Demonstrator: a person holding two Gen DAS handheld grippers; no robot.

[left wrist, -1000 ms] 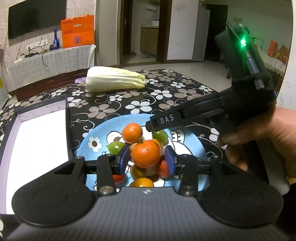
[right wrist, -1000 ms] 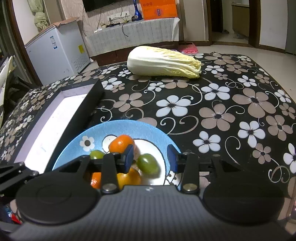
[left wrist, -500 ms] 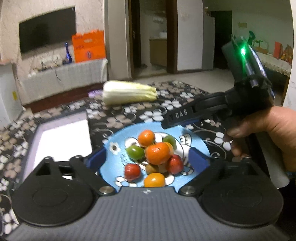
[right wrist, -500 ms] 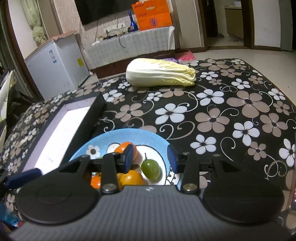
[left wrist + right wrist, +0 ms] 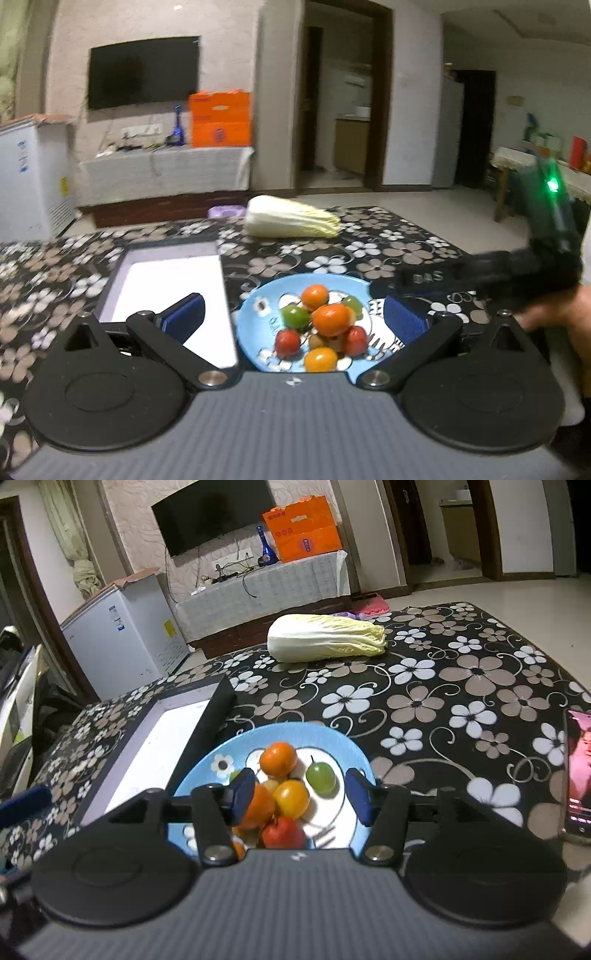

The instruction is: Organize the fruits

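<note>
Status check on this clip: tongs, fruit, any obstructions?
Left tongs wide open, empty. Right tongs opening, nothing gripped. Fruit piled on blue plate; top orange free. Dark tray touches plate's left; no obstruction.

dim indoor light | left view motion-blurred | right view sharper | fisheye-curved edges

I'm in a home's living room: a TV [image 5: 143, 72] hangs on the papered wall above a cloth-covered cabinet [image 5: 162, 170], a chest freezer [image 5: 122, 635] stands beside it, a doorway [image 5: 340, 107] opens to a kitchen, and my table [image 5: 461, 686] wears a flowered cloth.
</note>
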